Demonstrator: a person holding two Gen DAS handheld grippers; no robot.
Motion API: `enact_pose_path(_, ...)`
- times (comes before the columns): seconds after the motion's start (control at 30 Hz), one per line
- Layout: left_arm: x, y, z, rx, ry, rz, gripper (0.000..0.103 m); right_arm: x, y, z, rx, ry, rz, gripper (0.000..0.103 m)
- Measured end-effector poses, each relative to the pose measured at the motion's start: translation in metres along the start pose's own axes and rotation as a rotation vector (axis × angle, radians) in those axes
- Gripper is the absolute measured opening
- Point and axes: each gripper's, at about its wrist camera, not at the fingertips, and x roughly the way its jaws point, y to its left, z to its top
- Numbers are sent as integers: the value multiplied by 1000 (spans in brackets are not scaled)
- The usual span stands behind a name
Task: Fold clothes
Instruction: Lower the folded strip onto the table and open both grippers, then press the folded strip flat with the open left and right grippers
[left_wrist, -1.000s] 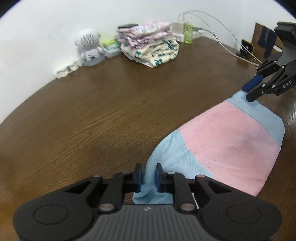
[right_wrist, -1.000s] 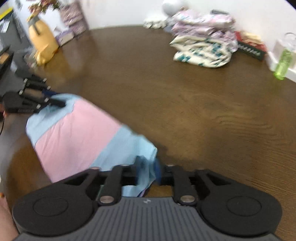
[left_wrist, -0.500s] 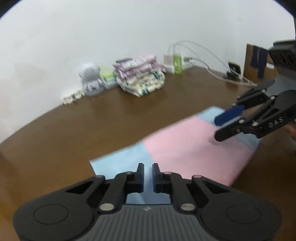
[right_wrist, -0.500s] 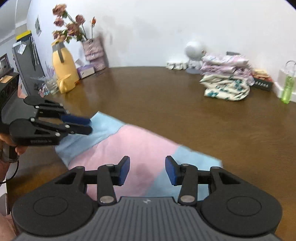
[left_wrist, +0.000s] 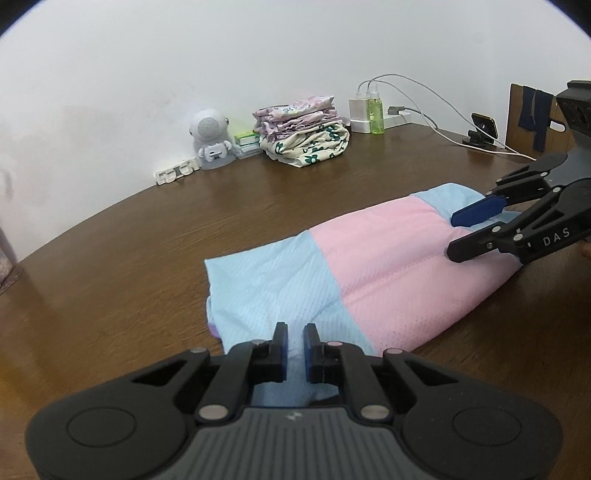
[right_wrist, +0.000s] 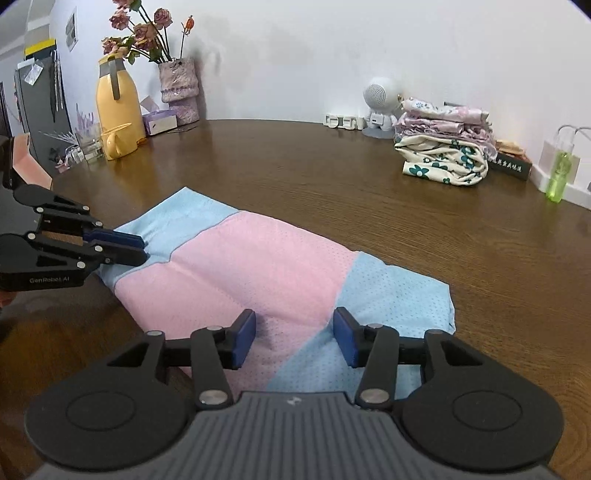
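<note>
The garment (left_wrist: 369, 266) is lying flat on the table (left_wrist: 147, 240), long axis running between grippers. The left gripper (left_wrist: 294, 347) is pinching its blue end; the right gripper (right_wrist: 294, 338), jaws just widened, is hovering over the opposite end.

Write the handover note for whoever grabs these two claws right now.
Left claw: shut on the blue hem of the pink-and-blue mesh garment; its jaws have just been closing.
Right claw: open above the garment's other end, gripping nothing.
Garment: flat on the wooden table. Pile of folded clothes sits by the wall.
Done: garment laid out.
Left: probably regrip with the right, fold it over, stack it.
</note>
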Motion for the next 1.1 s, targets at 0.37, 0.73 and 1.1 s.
enact_pose_path(0.37, -14, -2, -8, 7, 4, -18, 10, -20, 20, -15, 5, 7, -30, 58)
enact_pose_path(0.73, -86, -5, 5, -243, -273, 37, 103, -77, 45, -2, 57, -145, -66, 103)
enact_pose_path(1.1, -96, -25, -22, -417, -231, -12, 103, -107, 41, -26, 285, -197, -216, 103)
